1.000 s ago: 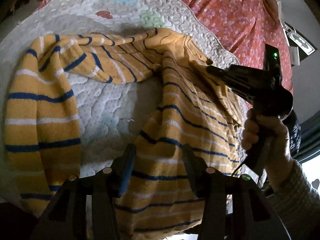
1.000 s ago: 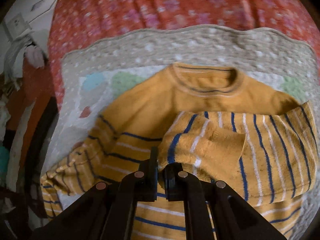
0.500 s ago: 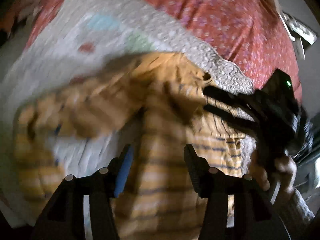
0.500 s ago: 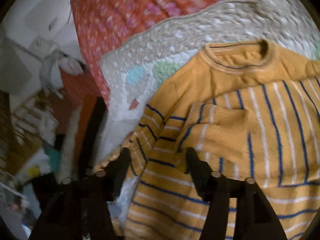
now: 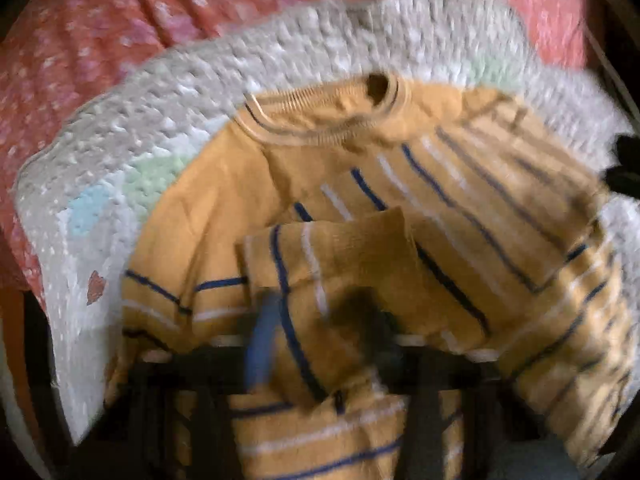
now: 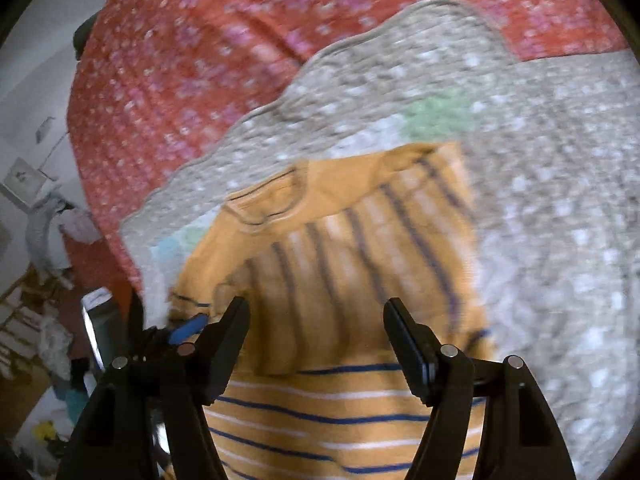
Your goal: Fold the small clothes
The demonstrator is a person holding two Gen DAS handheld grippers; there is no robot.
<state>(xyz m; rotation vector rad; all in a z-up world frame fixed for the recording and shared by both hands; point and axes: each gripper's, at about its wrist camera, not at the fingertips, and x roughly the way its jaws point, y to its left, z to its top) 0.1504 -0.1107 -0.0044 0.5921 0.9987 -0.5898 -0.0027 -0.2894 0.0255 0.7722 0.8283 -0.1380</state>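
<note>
A yellow sweater (image 5: 460, 208) with blue and white stripes lies on a pale quilt (image 5: 120, 140), collar (image 5: 320, 120) at the far side. In the blurred left wrist view, my left gripper (image 5: 314, 332) is shut on a folded sleeve (image 5: 332, 256) that lies across the sweater's body. The right wrist view shows the sweater (image 6: 340, 248) with one side folded over. My right gripper (image 6: 316, 320) hangs open just above it, with nothing pinched. The left gripper's blue finger (image 6: 188, 326) shows at the sweater's left edge.
The quilt (image 6: 540, 200) lies on a red floral bedspread (image 6: 200, 60) that fills the far side. Past the bed's left edge are a wall and cluttered floor items (image 6: 48, 340). Bare quilt stretches to the right of the sweater.
My right gripper let go of the sleeve cuff, opened and swung away. My left gripper rolled, moved across the sweater and closed on the folded sleeve.
</note>
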